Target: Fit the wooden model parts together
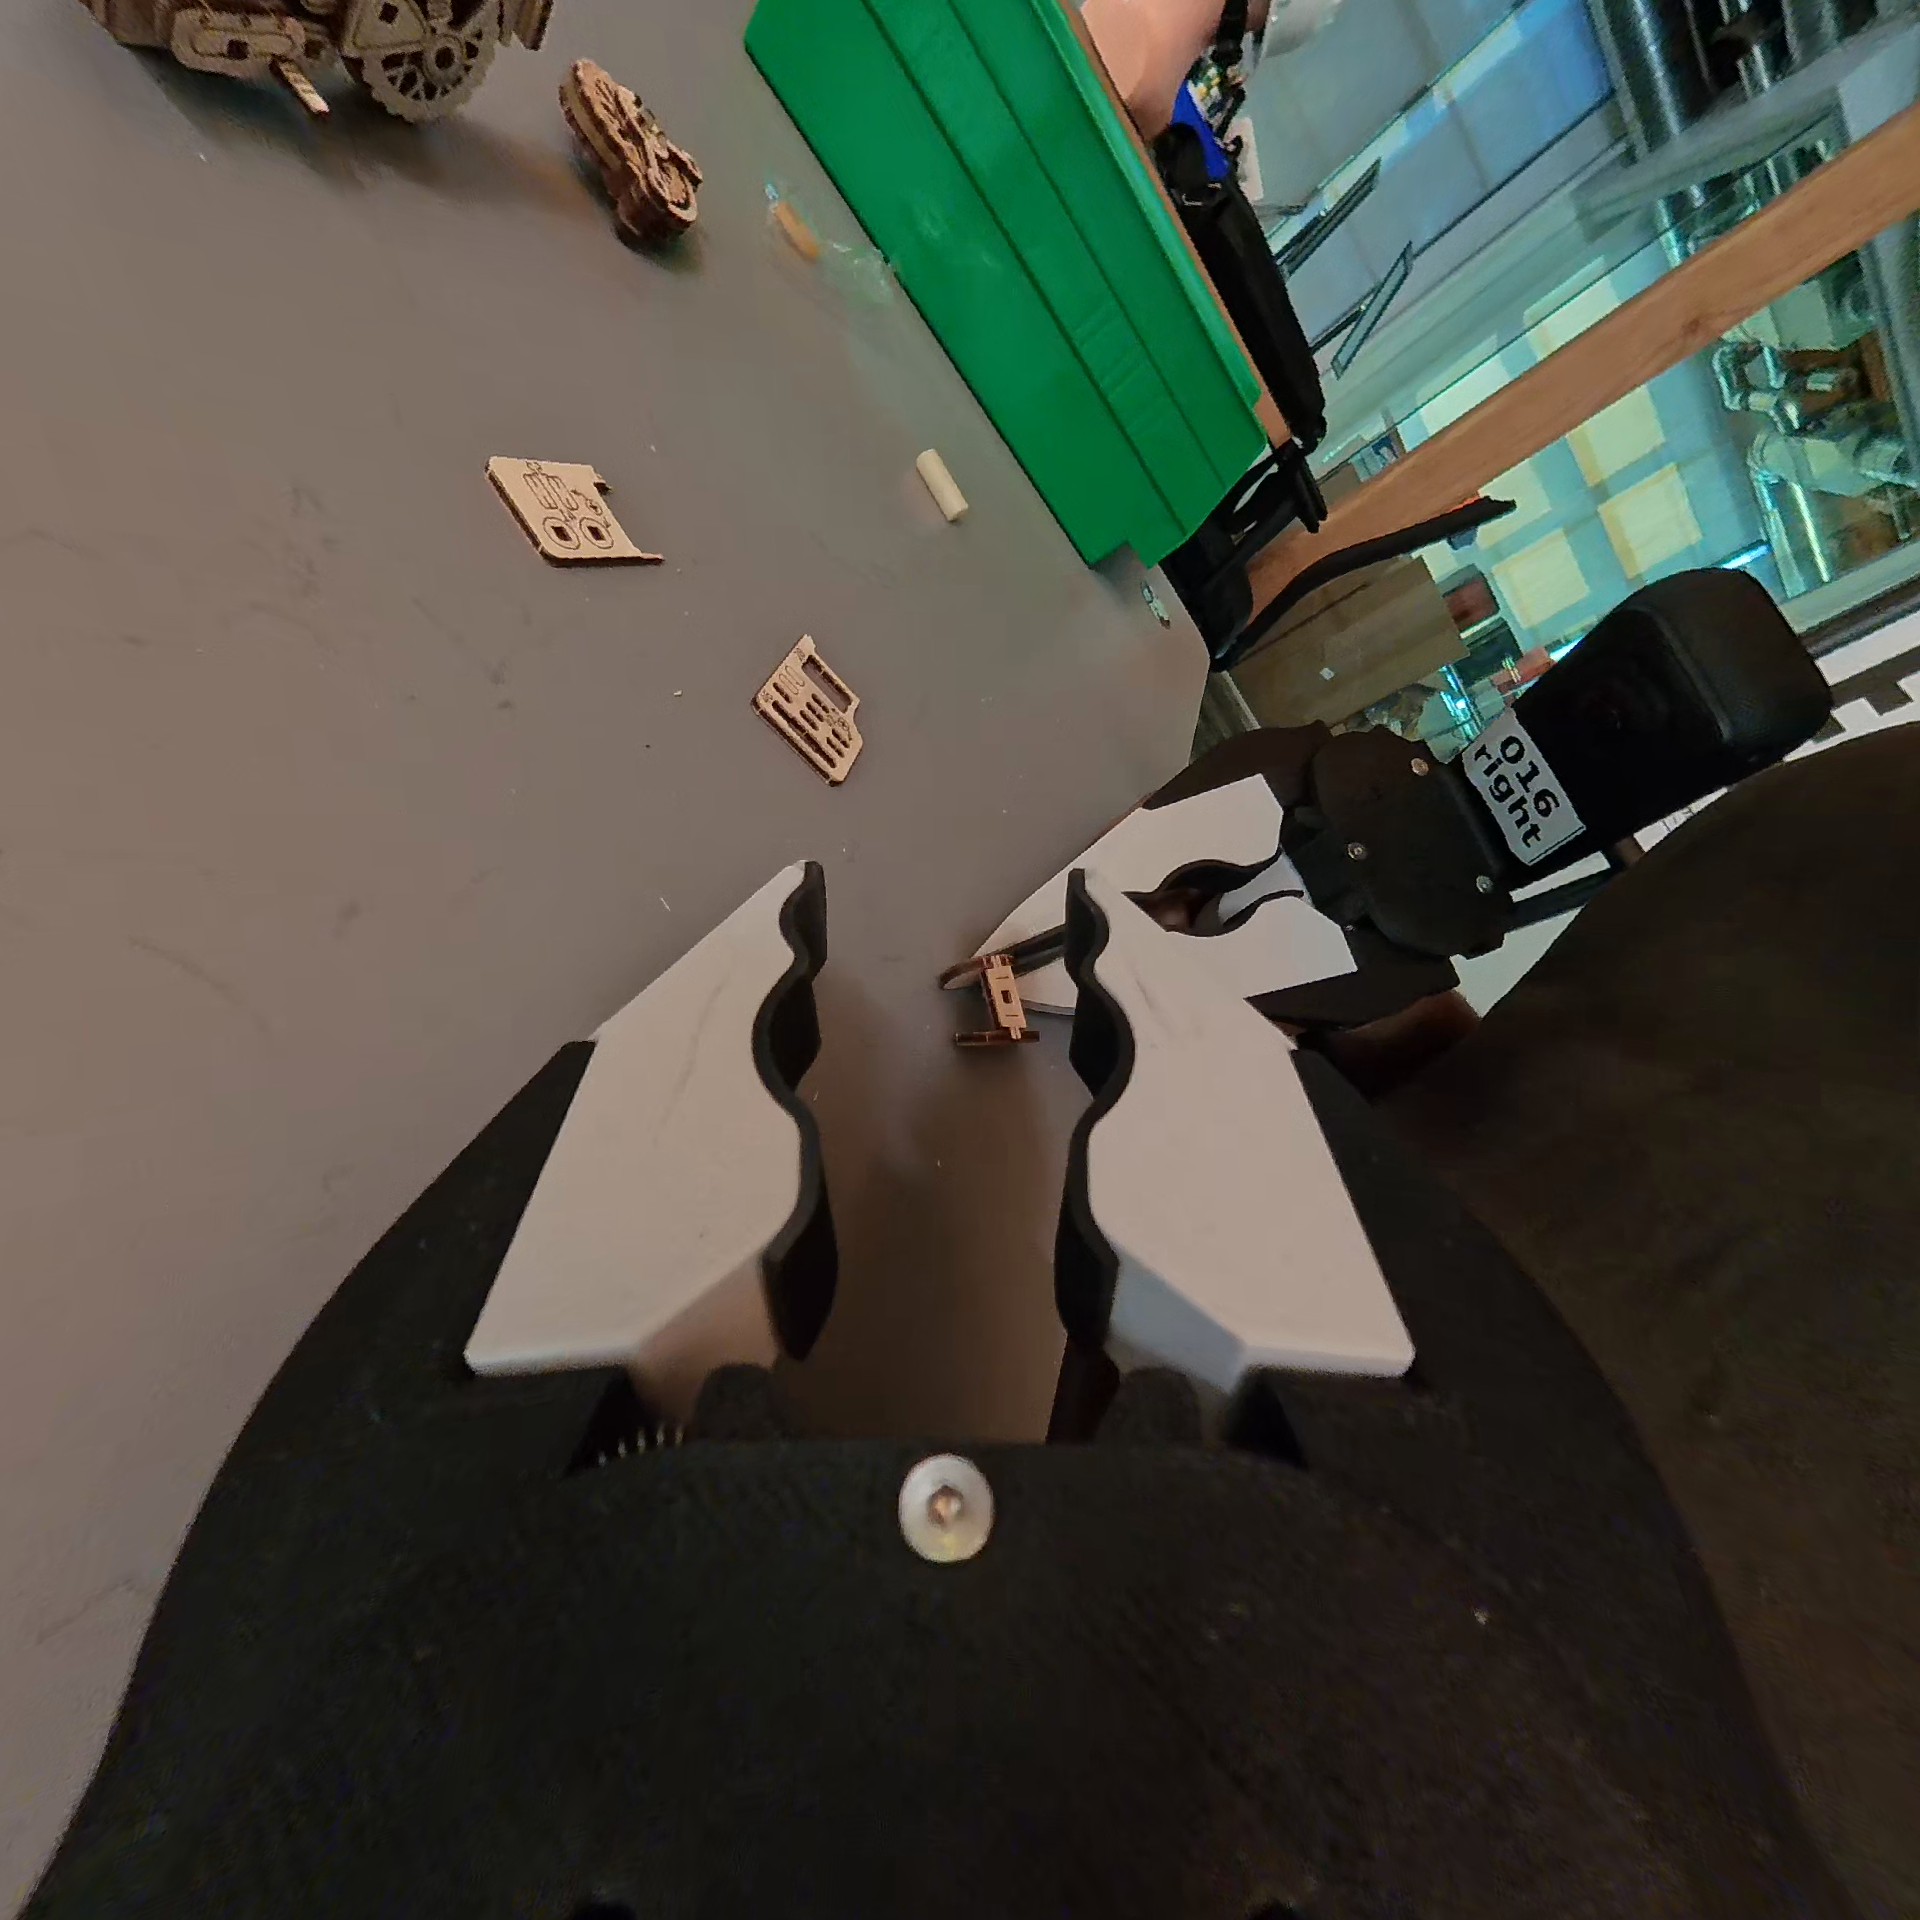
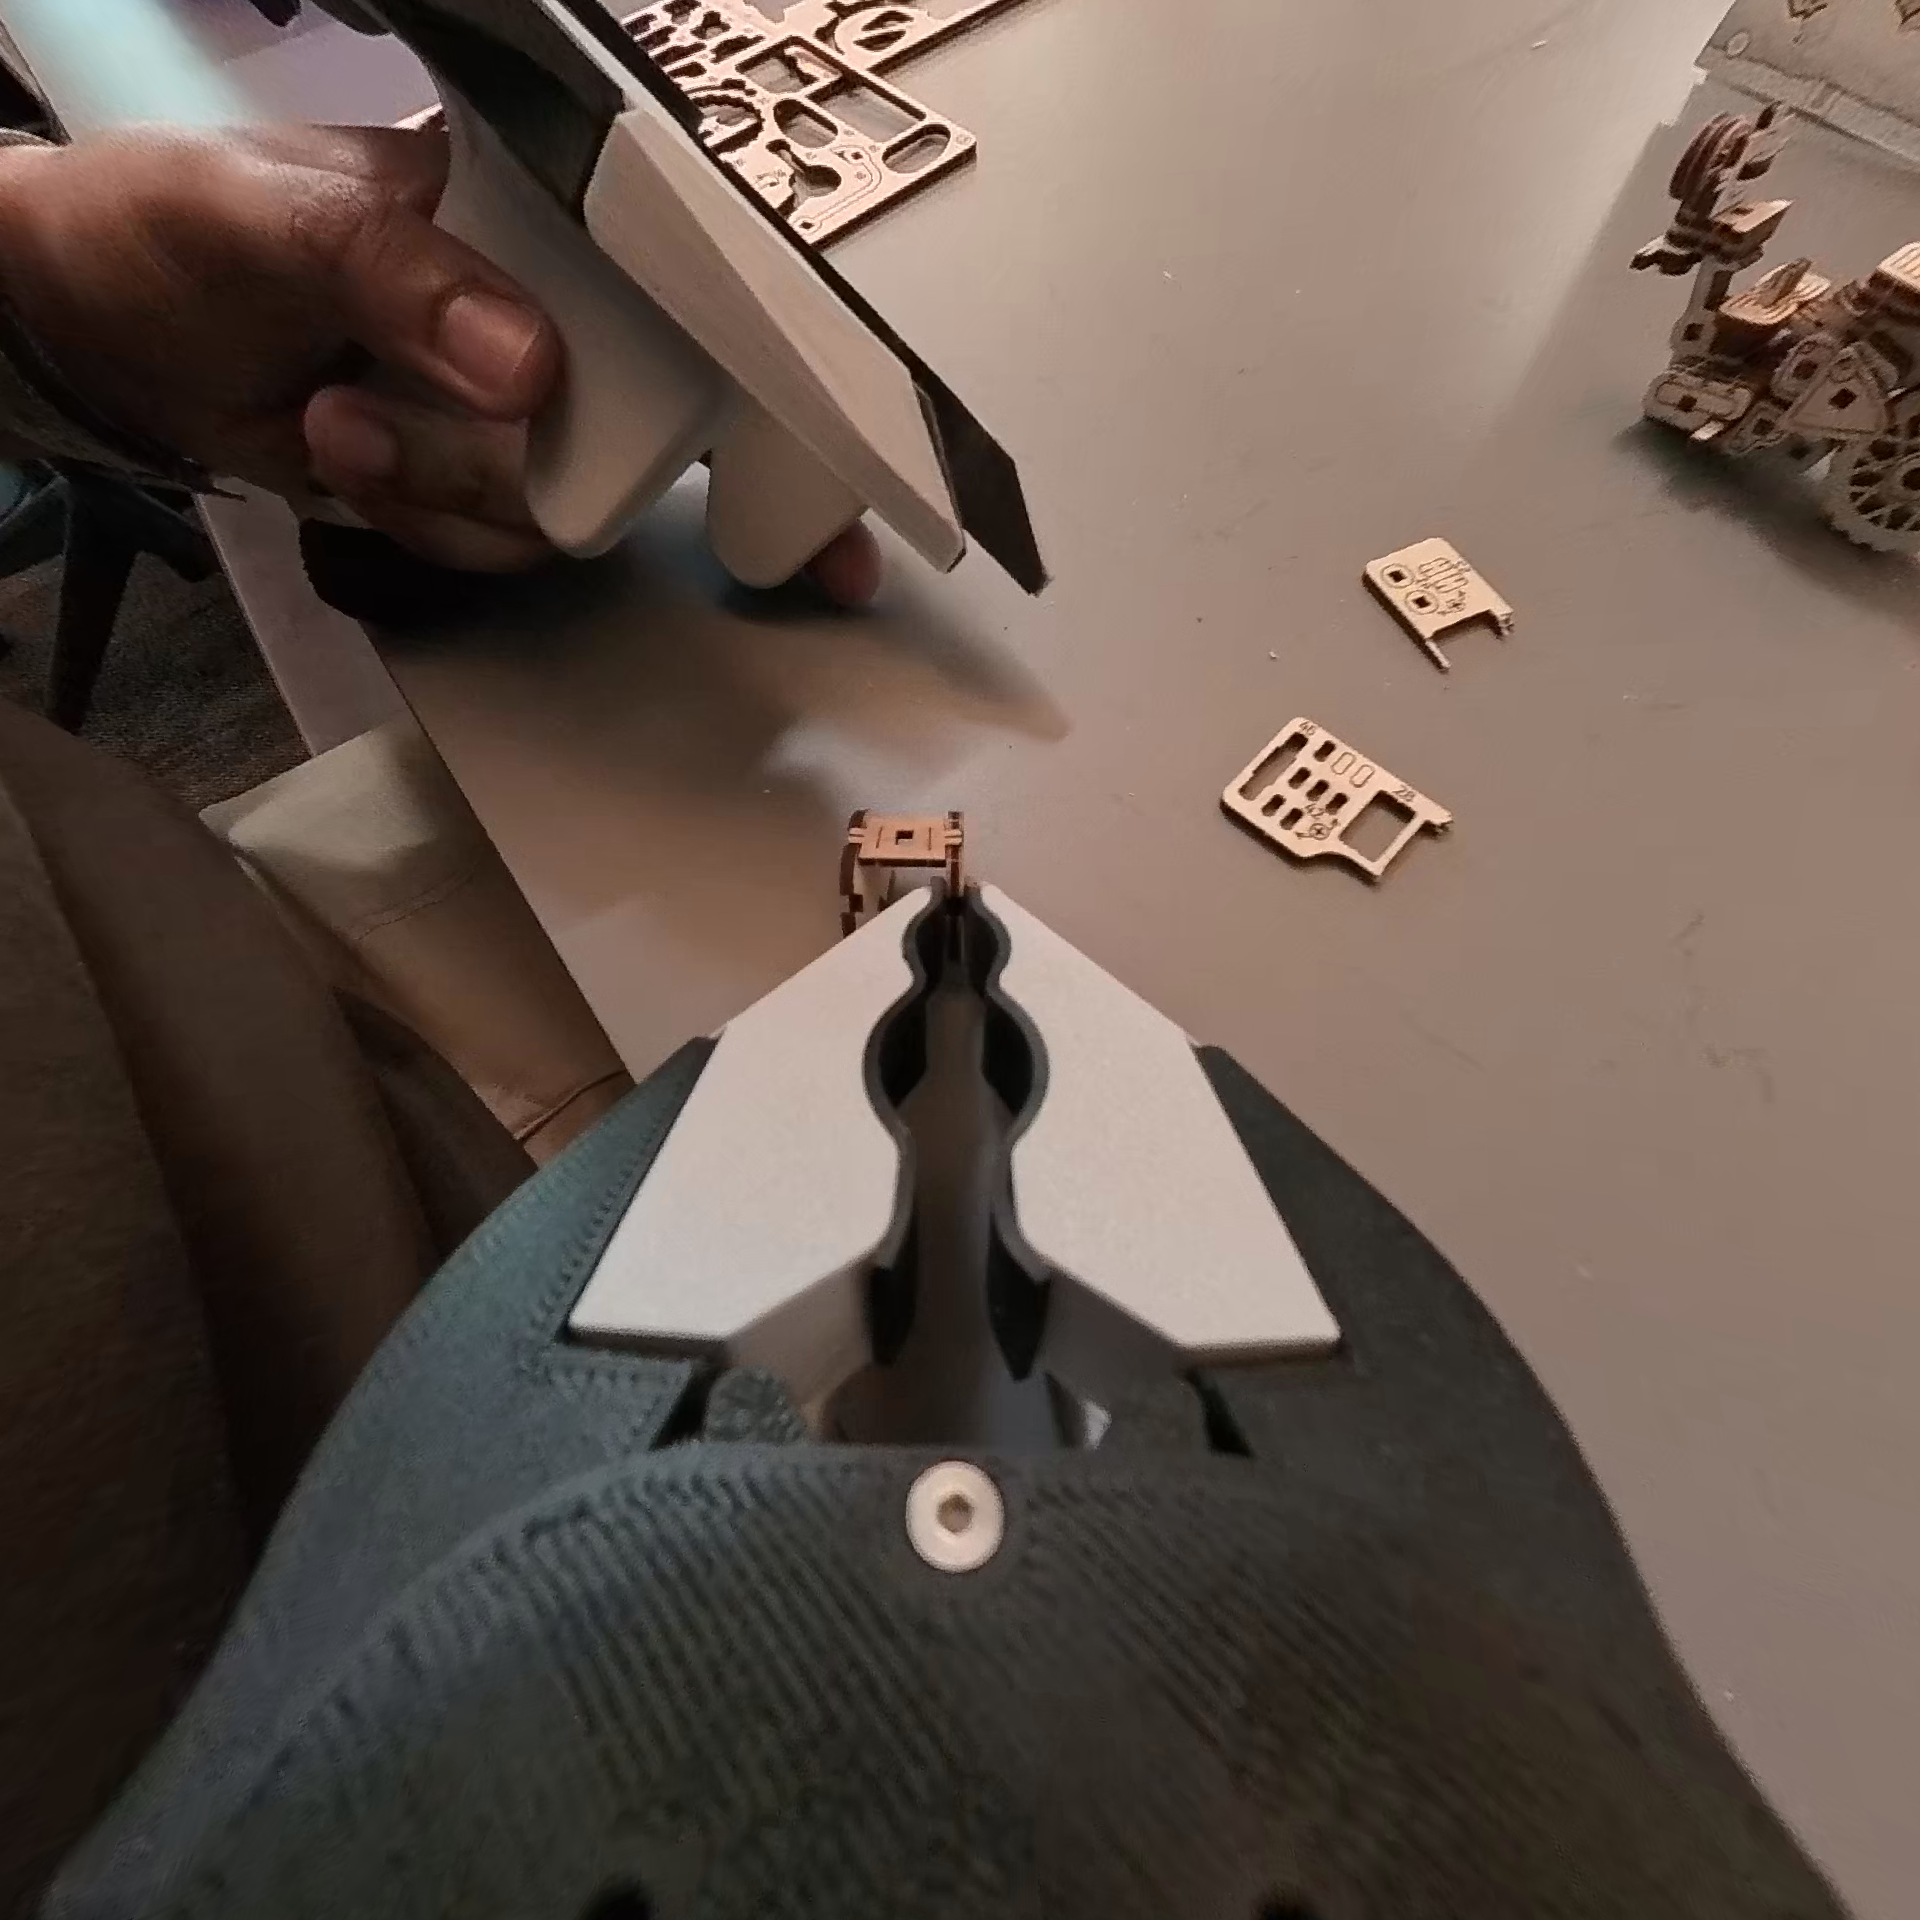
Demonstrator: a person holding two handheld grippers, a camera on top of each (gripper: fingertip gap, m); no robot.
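Note:
My right gripper [image 2: 952,896] is shut on a small wooden sub-assembly [image 2: 902,854], pinching one of its thin plates at the fingertips above the grey table's near edge. In the left wrist view that same piece [image 1: 1000,1000] hangs from the right gripper [image 1: 987,951], just ahead of my left gripper [image 1: 945,883]. My left gripper is open and empty, its jaws wide apart; it also shows in the right wrist view [image 2: 997,520], held by a hand [image 2: 312,343]. Two flat wooden parts [image 2: 1335,802] [image 2: 1439,594] lie on the table, also in the left wrist view [image 1: 808,711] [image 1: 569,513].
A part-built wooden model [image 2: 1808,353] [image 1: 343,42] stands at the far side, a smaller wooden gear assembly [image 1: 632,156] near it. A laser-cut parts sheet [image 2: 831,114] lies behind the left gripper. A green box [image 1: 1018,260], a white peg [image 1: 941,484] and the grey table [image 1: 260,779] edge lie to the right. There is about 5 centimetres between the tips of the two grippers.

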